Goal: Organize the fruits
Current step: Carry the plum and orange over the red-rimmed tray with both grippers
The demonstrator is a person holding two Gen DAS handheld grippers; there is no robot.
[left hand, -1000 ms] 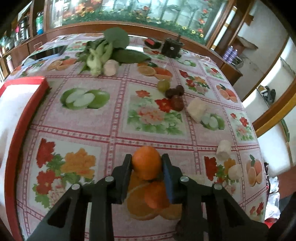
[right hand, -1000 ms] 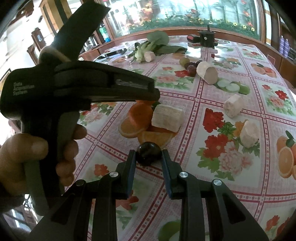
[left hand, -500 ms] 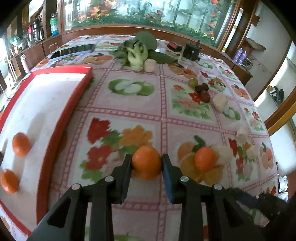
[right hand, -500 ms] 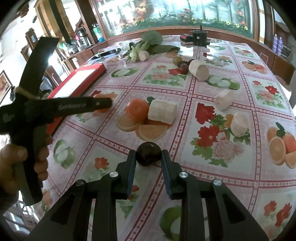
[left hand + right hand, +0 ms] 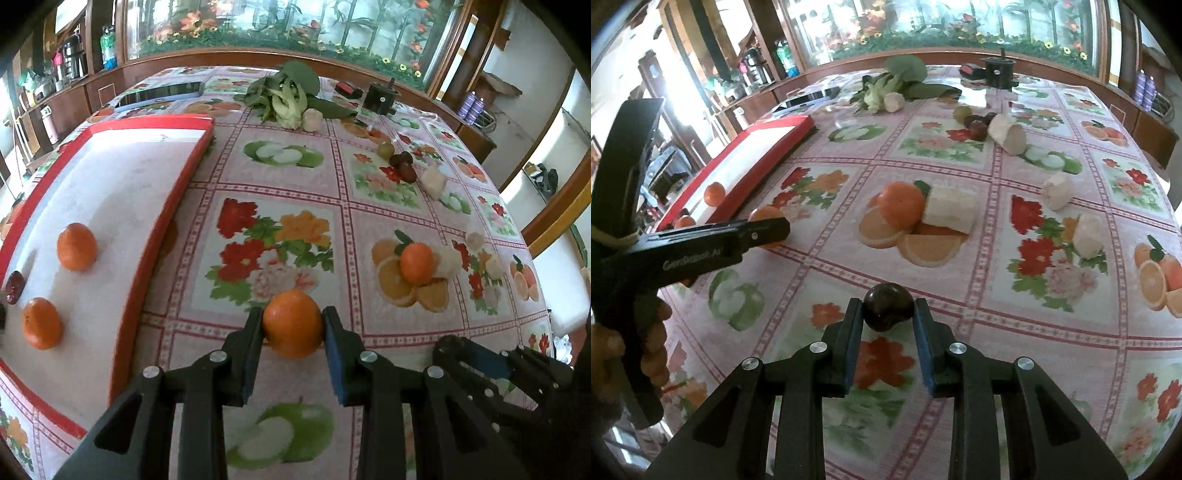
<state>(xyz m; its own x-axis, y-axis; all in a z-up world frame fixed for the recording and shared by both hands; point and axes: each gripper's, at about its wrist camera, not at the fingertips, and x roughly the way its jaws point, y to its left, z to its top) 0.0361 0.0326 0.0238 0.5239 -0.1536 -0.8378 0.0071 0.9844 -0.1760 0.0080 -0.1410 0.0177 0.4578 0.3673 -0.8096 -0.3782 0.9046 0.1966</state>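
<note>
My left gripper [image 5: 293,325] is shut on an orange mandarin [image 5: 293,323], held above the flowered tablecloth just right of the red-rimmed white tray [image 5: 159,236]. Two mandarins [image 5: 76,246] and a dark red fruit [image 5: 15,287] lie on that tray. My right gripper [image 5: 888,314] is shut on a dark plum [image 5: 887,307]. In the right wrist view the left gripper [image 5: 764,227] shows at the left, in a person's hand, near the tray [image 5: 764,173]. Another mandarin [image 5: 900,205] rests mid-table beside a white root chunk [image 5: 951,214].
Several white root chunks [image 5: 1058,190], dark fruits [image 5: 404,166] and a green fruit [image 5: 961,112] lie further back. Leafy greens [image 5: 288,92], a phone [image 5: 162,94] and a black grinder [image 5: 380,96] sit at the far end. The table edge drops off at right.
The left gripper carried its mandarin leftward, from over the printed orange slices to beside the tray. The right gripper with the plum shifted only slightly.
</note>
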